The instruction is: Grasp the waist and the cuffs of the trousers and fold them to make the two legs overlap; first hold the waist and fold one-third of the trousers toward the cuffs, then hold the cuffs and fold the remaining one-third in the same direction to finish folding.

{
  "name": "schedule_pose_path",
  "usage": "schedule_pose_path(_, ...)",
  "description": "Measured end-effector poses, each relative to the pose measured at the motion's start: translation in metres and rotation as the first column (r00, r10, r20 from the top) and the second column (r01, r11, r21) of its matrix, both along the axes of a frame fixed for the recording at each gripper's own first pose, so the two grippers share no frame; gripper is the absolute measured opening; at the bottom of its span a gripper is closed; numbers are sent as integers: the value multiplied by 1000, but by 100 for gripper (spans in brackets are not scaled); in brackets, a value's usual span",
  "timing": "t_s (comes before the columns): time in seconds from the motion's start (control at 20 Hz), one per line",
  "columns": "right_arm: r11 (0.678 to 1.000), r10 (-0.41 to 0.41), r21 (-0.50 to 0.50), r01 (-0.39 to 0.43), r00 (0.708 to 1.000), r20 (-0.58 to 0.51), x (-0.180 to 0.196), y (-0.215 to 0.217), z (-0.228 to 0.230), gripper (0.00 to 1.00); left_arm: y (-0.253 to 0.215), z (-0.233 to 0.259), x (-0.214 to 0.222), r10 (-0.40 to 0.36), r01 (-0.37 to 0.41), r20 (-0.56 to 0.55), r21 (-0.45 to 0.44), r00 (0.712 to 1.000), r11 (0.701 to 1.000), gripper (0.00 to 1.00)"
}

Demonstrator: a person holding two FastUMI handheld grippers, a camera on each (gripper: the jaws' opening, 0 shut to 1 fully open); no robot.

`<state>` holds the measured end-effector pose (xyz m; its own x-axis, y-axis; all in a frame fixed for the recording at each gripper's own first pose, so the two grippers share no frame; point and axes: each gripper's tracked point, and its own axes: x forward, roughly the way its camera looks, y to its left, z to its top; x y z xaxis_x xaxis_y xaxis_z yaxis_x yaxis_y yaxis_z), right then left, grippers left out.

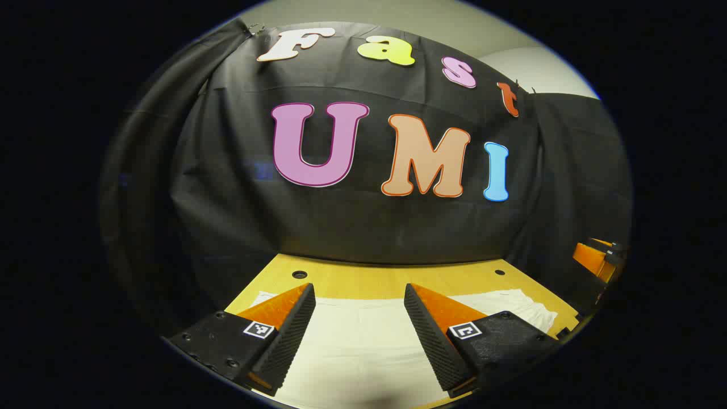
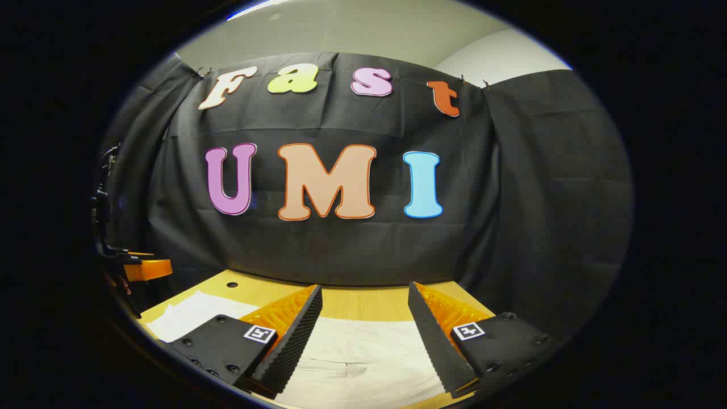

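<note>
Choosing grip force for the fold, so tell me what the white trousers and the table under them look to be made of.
White trousers: apparently a thin woven cloth, matt, judging by soft creases and a stitched seam. Yellow-tan wooden table: probably wood or a wood-look laminate, smooth with a faint sheen, showing fine straight grain and round drilled holes.

The trousers point(image 1: 363, 341) are spread flat on the table point(image 1: 363, 281), with bare tabletop left between them and the cloth wall point(image 1: 363, 227) hung behind the table's far edge. Above the trousers the left gripper point(image 1: 359, 318) is held, fingers apart. Above the trousers the right gripper point(image 2: 364, 324) is held likewise, toward their other end.
</note>
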<state>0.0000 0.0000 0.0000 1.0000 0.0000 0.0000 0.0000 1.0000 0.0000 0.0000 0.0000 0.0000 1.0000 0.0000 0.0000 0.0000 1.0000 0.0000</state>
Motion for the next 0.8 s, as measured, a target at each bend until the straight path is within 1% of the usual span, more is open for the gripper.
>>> schedule_pose_path(0.25,1000,0,0,0,1000,0,0,0,0,96,-9,-5,0,5,-5,0,-13,1000,1000,95)
schedule_pose_path(0.55,1000,0,0,0,1000,0,0,0,0,96,-5,-8,1,22,-22,-5,-7,1000,1000,95)
schedule_pose_path(0.8,1000,-5,-2,5,1000,11,3,-3,2,96,-8,-8,4,18,-18,-8,0,1000,1000,95)
